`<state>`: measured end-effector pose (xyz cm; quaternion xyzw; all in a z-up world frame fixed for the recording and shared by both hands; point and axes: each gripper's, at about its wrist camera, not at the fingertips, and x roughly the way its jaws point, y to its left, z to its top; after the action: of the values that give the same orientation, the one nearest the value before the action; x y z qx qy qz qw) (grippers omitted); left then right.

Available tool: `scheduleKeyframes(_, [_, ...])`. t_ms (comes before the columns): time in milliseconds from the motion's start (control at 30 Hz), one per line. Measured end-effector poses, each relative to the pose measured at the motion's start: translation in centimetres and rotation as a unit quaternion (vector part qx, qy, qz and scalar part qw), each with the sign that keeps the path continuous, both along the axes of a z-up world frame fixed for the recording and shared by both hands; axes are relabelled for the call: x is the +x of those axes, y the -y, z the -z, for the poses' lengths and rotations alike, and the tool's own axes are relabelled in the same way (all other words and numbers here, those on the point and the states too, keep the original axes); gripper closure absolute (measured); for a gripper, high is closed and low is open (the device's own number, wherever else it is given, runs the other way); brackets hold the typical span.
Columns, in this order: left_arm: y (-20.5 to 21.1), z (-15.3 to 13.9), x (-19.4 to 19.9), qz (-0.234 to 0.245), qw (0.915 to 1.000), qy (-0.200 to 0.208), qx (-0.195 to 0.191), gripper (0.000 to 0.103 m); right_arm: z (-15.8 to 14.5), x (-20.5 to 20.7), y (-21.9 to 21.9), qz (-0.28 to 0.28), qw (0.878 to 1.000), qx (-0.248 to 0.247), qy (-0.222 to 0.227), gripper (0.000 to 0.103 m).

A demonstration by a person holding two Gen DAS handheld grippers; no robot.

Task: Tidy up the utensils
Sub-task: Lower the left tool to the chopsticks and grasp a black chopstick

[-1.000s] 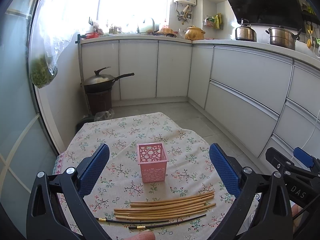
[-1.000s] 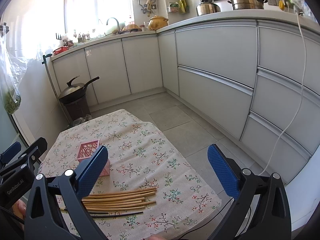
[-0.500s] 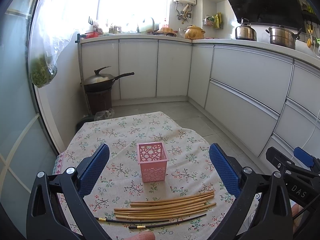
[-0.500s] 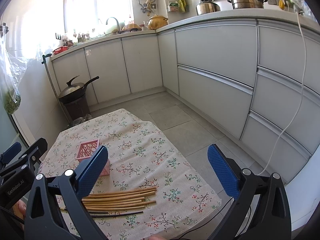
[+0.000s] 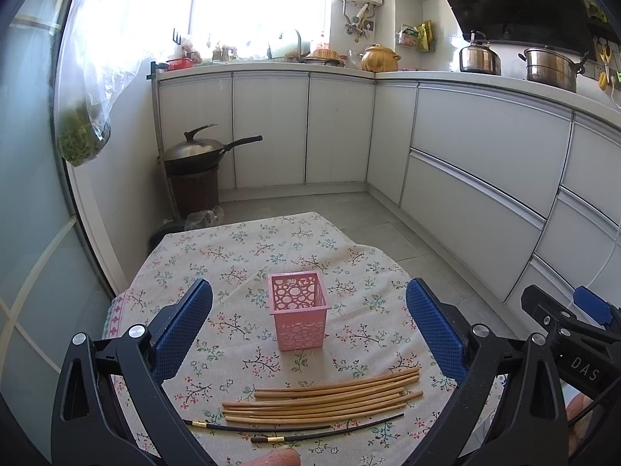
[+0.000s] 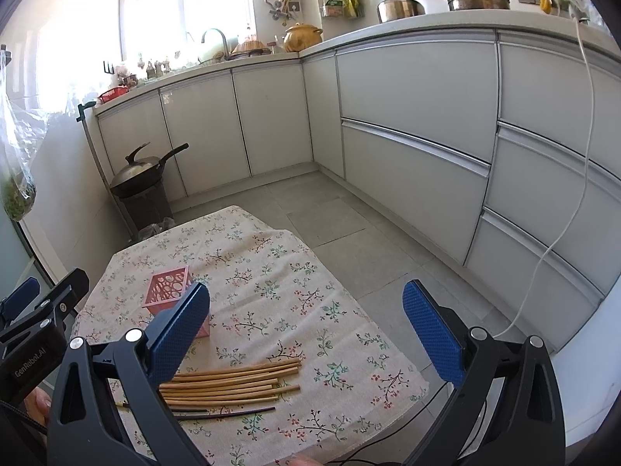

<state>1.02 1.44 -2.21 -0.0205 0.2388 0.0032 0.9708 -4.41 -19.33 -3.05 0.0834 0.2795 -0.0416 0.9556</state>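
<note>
Nothing has shifted over the last second: I keep my left gripper (image 5: 308,326) and right gripper (image 6: 306,330) hovering with jaws spread wide and empty, so the sorting has not begun. Nearest me on the floral tablecloth (image 5: 240,248) lie two black chopsticks (image 5: 295,429), then just beyond them the row of bamboo chopsticks (image 5: 326,398), all flat and loose. Farther on stands the pink perforated basket (image 5: 299,316), upright, apart from the sticks, and as far as I can see empty.

Table (image 5: 248,248) wearing floral cloth; pink basket (image 5: 298,316) standing at centre; bamboo chopsticks (image 5: 322,398) and black chopsticks (image 5: 295,429) lying at 6 o'clock.
</note>
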Motion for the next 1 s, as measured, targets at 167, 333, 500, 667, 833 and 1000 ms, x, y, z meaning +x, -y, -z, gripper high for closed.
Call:
scheduleKeyframes(167, [-0.6, 0.7, 1.8, 0.013, 0.9985, -0.051, -0.012, 0.007, 0.7, 0.8, 1.9, 0.004, 0.998, 0.06, -0.035, 0.006])
scheduleKeyframes(333, [2.2, 4.7, 4.2, 0.157, 0.972, -0.169, 0.044, 0.007, 2.0, 1.3, 7.0, 0.016, 0.976, 0.207, -0.065, 0.006])
scheduleKeyframes(500, [7.4, 10.6, 3.6, 0.35, 0.8799, -0.301, 0.113, 0.007, 5.3, 2.3, 11.7, -0.003, 0.911, 0.396, -0.117, 0.006])
scheduleKeyframes(667, [8.6, 15.4, 5.3, 0.392, 0.8194, -0.4, 0.122, 0.007, 7.7, 2.8, 12.7, -0.016, 0.865, 0.476, -0.159, 0.006])
scheduleKeyframes(833, [9.0, 17.3, 6.9, 0.427, 0.7833, -0.438, 0.111, 0.021, 8.5, 3.3, 12.7, -0.036, 0.838, 0.513, -0.184, 0.006])
scheduleKeyframes(1000, [10.2, 19.8, 7.4, 0.44, 0.7587, -0.456, 0.151, 0.048, 9.5, 3.8, 12.9, -0.05, 0.814, 0.54, -0.207, 0.006])
